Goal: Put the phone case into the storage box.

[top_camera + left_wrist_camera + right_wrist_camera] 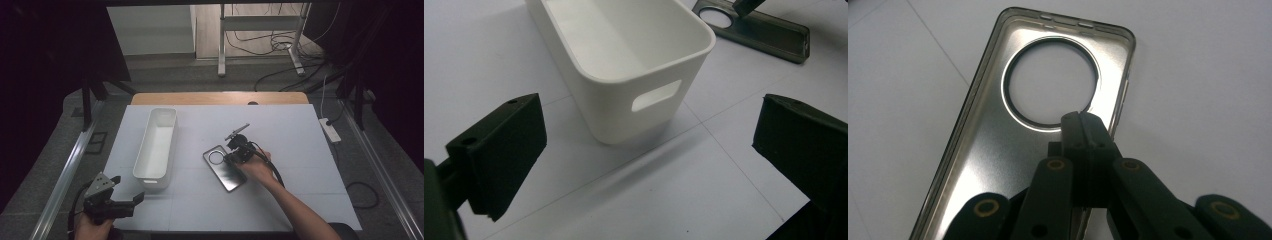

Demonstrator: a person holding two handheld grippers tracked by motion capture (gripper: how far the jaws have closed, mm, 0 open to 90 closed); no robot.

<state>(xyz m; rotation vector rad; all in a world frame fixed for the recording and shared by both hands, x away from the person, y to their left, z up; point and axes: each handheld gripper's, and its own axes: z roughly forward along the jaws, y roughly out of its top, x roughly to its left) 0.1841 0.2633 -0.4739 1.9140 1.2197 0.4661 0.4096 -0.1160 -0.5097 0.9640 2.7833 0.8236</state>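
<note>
A clear, smoke-tinted phone case [225, 168] lies flat on the white desk [300, 150] with its open inner side up, set at a slant, just to the right of a long white bin [156, 145] but apart from it. A large round camera cutout [1050, 82] sits near its far end, with small slots along that end's rim. The right tongs [1083, 127] rest, pressed together, at the near edge of the cutout; whether they pinch the rim is hard to tell.
</note>
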